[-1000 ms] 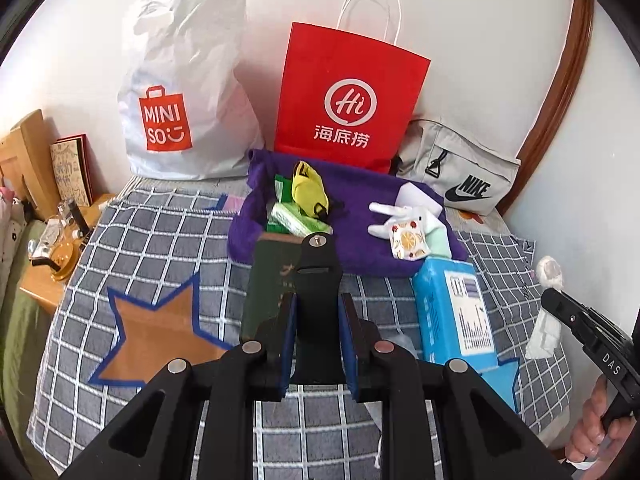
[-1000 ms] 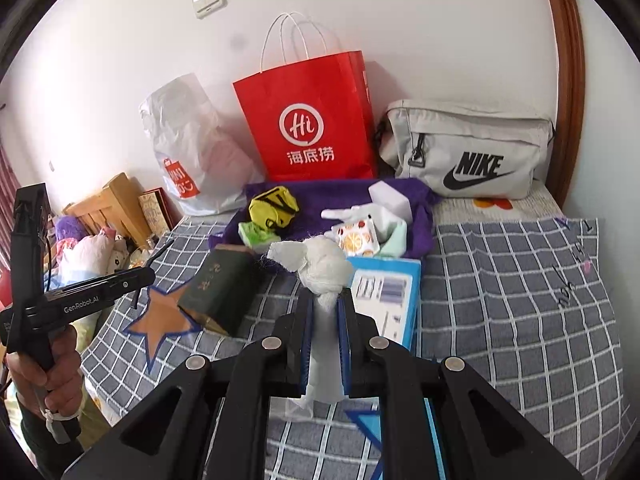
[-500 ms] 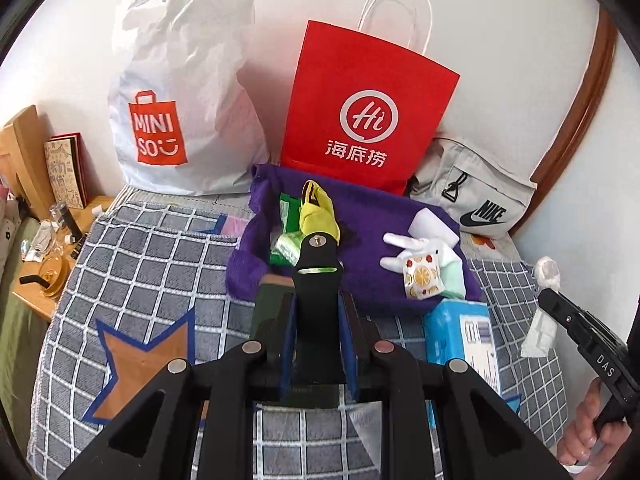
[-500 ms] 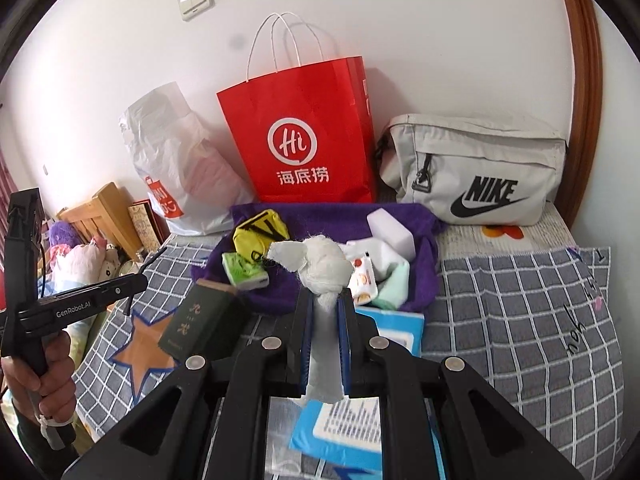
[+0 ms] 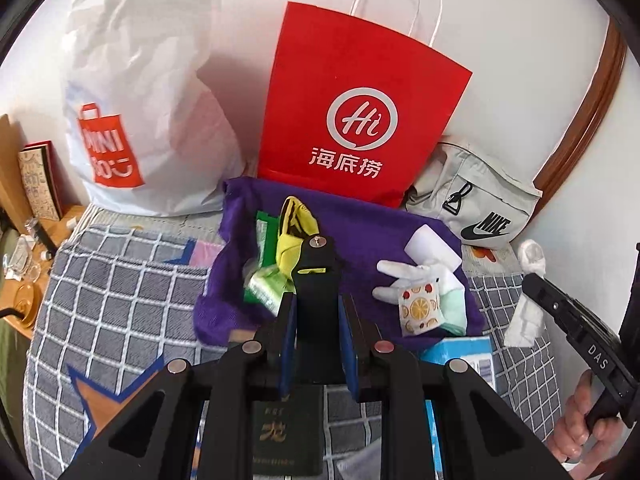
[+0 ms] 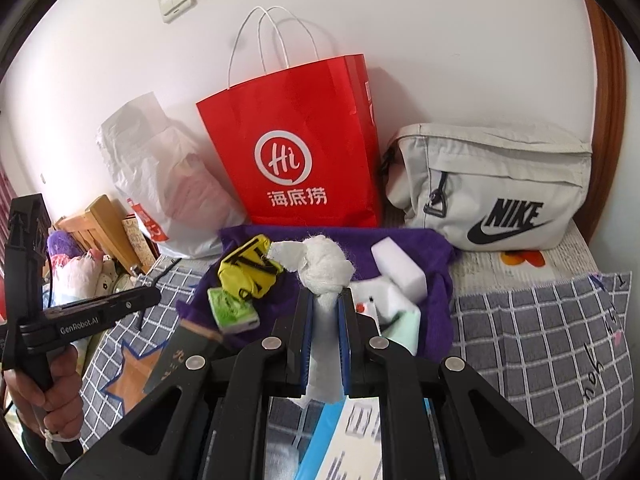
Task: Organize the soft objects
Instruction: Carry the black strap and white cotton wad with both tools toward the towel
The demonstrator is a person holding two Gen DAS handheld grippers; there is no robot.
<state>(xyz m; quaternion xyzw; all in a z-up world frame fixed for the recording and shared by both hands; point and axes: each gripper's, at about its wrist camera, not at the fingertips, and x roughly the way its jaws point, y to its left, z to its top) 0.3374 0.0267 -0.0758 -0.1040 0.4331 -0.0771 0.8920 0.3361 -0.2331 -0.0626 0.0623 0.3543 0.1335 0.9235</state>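
A bed under a grey checked cover [image 6: 540, 320] fills the lower half of both views, its far edge against a white wall. Along that wall stand 3 bags: a white plastic Miniso bag [image 5: 136, 92], a red paper bag [image 5: 352, 112] with rope handles, and a pale grey Nike pouch [image 6: 492, 188] lying on its side. In front of the red bag lies a purple towel [image 5: 360, 224], spread flat on the cover. On it sit a yellow and black pouch [image 6: 248, 268], a green tissue pack [image 6: 232, 308], a white glove [image 5: 412, 276], a white sponge block [image 6: 398, 270] and a small orange-print pack [image 5: 420, 310]. A blue wipes packet [image 5: 460, 354] lies on the cover at the towel's near edge.

The left gripper [image 5: 317, 320] is clamped on a black strap [image 5: 318, 280] — the strap rises between its blue pads over the towel's near edge, with a dark green box [image 5: 280, 436] below.

The right gripper [image 6: 325, 320] pinches a knotted white cloth [image 6: 324, 264], held upright above the towel's near side.
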